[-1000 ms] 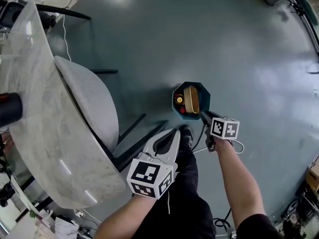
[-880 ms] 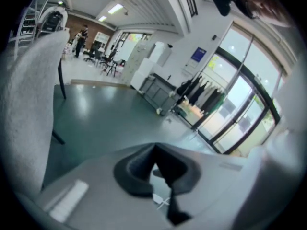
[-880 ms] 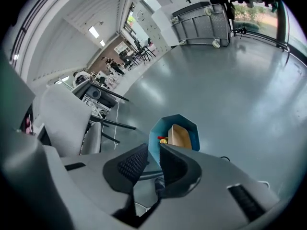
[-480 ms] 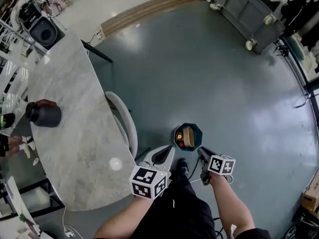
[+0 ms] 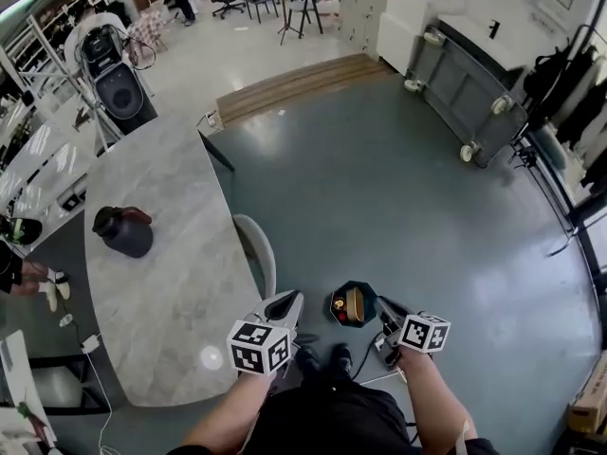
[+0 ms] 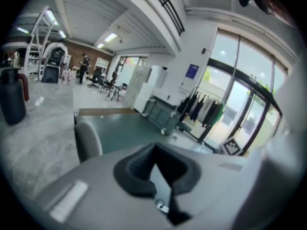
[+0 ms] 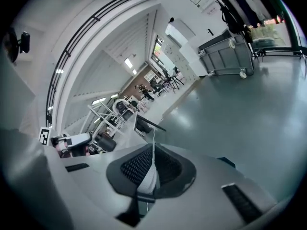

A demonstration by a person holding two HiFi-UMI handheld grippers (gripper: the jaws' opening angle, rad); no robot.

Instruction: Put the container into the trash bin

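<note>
Both tools have come up away from the floor since the earlier frame, and the head view now takes in far more of the room, so the person looks to have straightened up. The container (image 5: pixel 355 303) lies inside the trash bin (image 5: pixel 372 297) on the floor, beside some small red and yellow rubbish, so the task looks done.

The left tool (image 5: pixel 282 307) hangs over the floor with its jaws together and nothing in them. The right tool (image 5: pixel 387 309) is just beside the bin; its jaws are closing, almost together, and also empty.

What could go wrong now is mostly at the person's feet. The bin stands right in front of the shoes, so a careless step could knock it over and spill the container back out. A thin cable trails from the right tool near the legs and could catch. The chair (image 5: pixel 258 249) and the worktop (image 5: pixel 161 282) are close on the left, so a swing of the left tool could hit them.
</note>
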